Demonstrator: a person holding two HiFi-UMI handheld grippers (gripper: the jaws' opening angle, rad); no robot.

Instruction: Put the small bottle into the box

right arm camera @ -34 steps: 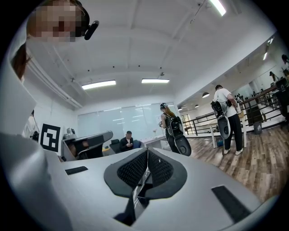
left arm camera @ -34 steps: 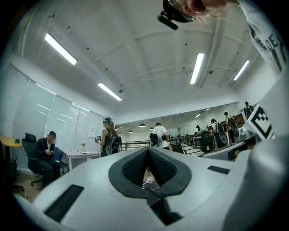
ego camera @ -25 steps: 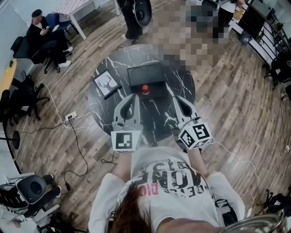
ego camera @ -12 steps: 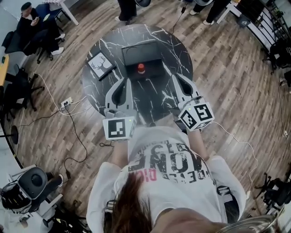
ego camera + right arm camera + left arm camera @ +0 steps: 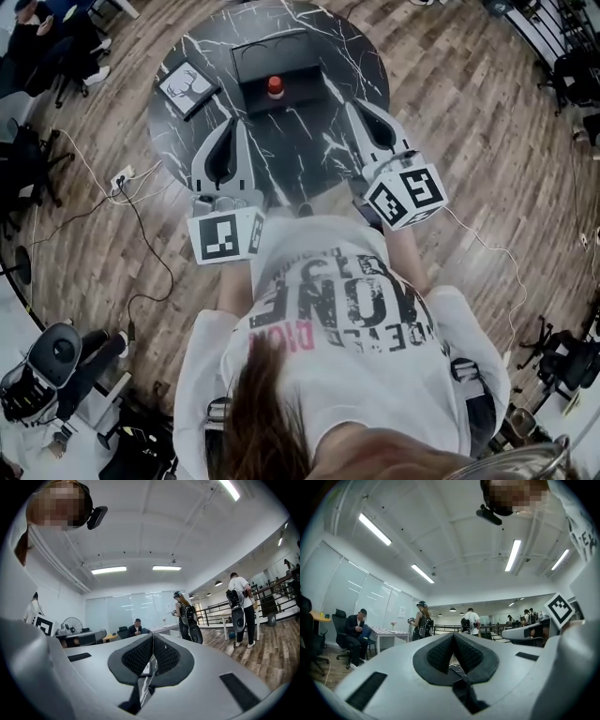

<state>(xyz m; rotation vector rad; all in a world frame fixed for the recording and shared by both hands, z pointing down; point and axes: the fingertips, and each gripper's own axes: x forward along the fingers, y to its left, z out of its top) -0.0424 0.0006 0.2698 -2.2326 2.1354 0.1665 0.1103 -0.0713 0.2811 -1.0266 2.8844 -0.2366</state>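
Note:
The small bottle (image 5: 275, 86), red-capped, stands upright at the near side of the black box (image 5: 272, 52) on the round black marble table (image 5: 356, 56). Whether it is inside the box or just before it I cannot tell. My left gripper (image 5: 232, 124) hovers over the table's near left part, shut and empty, its pads (image 5: 440, 653) pressed together in the left gripper view. My right gripper (image 5: 353, 105) hangs over the near right part, also shut with nothing held, its pads (image 5: 165, 656) meeting. Both tips are well short of the bottle.
A framed deer picture (image 5: 185, 86) lies on the table left of the box. Cables and a power strip (image 5: 122, 178) trail over the wood floor at the left, near office chairs (image 5: 28, 150). Several people (image 5: 423, 623) stand or sit farther off in the room.
The table, box and bottle have slid toward the top of the head view. Both grippers now sit nearer the table's near edge and stay shut. The bottle has not moved relative to the box.

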